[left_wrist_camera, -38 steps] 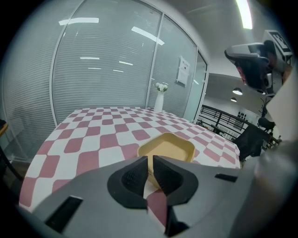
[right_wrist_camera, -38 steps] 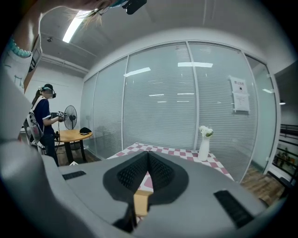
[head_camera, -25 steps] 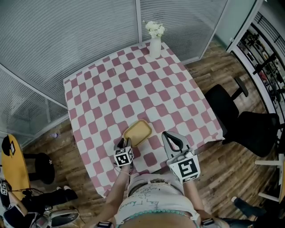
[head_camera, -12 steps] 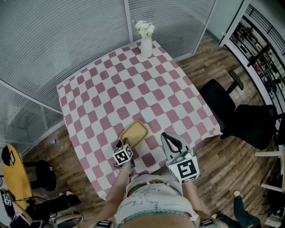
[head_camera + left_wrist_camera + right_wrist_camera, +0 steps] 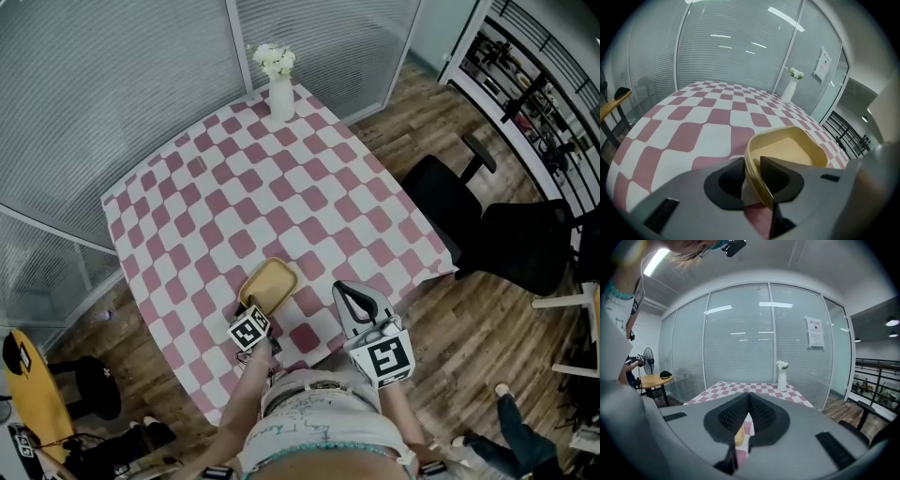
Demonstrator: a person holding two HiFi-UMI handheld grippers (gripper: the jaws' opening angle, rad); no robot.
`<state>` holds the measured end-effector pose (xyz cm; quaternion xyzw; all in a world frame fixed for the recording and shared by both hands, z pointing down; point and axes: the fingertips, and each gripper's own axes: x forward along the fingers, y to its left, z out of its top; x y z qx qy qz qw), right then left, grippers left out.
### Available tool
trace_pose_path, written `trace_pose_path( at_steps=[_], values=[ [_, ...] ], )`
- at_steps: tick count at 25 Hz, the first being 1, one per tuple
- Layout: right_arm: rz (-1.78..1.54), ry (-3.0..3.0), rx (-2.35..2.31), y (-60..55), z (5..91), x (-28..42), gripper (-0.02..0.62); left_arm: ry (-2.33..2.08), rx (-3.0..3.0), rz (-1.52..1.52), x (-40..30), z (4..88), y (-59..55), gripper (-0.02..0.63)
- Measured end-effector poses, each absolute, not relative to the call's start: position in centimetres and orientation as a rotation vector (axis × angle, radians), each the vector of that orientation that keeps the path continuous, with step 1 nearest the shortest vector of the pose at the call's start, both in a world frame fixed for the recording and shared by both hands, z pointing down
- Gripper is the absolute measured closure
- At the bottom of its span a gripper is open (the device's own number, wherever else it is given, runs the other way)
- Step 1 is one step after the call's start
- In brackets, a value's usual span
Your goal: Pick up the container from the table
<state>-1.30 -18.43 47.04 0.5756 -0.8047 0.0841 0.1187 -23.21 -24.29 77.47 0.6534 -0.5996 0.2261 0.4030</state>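
Note:
The container is a shallow yellow tub with rounded corners, standing near the front edge of the pink-and-white chequered table. My left gripper reaches down onto its near rim. In the left gripper view the container has its wall between the jaws of that gripper, which are closing, both pads against the rim. My right gripper hovers to the right of the tub, apart from it. In its own view its tips meet with nothing held, and a sliver of the container shows below them.
A white vase of flowers stands at the table's far corner. A black office chair sits on the wooden floor to the right. Glass walls with blinds run behind the table. A small round wooden table stands at the left.
The head view has swung, so table and vase sit further left and lower. Both grippers keep their places by the container. The left gripper's marker cube has rolled a little.

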Motion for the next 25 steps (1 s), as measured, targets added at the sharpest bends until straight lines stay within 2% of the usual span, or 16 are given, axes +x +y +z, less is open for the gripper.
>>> trace_pose_path(
  at_steps=[25],
  values=[
    [0.23, -2.37, 1.651, -17.7, 47.2, -1.4, 0.601, -1.582, 1.509, 0.418, -25.1, 76.5, -23.9, 0.566]
  ],
)
